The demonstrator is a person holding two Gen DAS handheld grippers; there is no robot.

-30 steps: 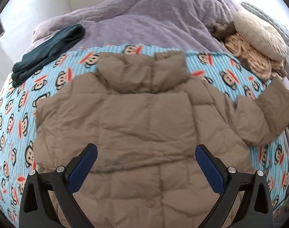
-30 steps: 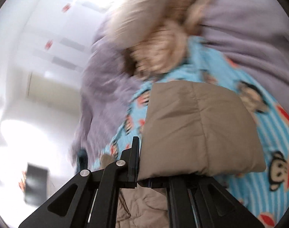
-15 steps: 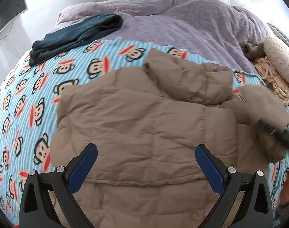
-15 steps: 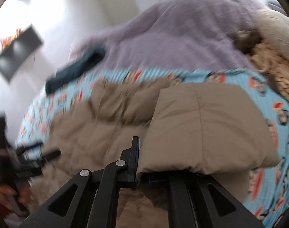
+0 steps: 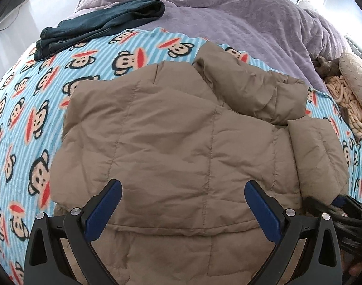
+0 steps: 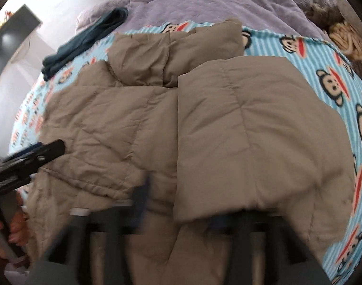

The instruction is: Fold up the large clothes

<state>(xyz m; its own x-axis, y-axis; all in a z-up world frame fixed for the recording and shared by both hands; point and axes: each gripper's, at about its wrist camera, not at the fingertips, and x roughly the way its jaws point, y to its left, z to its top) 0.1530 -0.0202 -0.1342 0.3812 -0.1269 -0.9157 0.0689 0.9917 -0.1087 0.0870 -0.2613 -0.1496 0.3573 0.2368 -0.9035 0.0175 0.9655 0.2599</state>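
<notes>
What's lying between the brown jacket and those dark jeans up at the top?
Only monkey-print blanket lies between the jacket and the jeans; the left wrist view shows this best.

A home bedroom — a bed under a purple duvet [image 5: 240,21], with a monkey-print blanket [image 5: 21,109] spread in front of it. Beyond the duvet stand white walls and what may be a dark screen [image 6: 12,45] — blurred.

Black angular frame of the left gripper [image 5: 183,204], blue pads [image 5: 103,207] and silver screws at lower frame; bare fingers [image 6: 15,235] at lower left of the right-wrist view
</notes>
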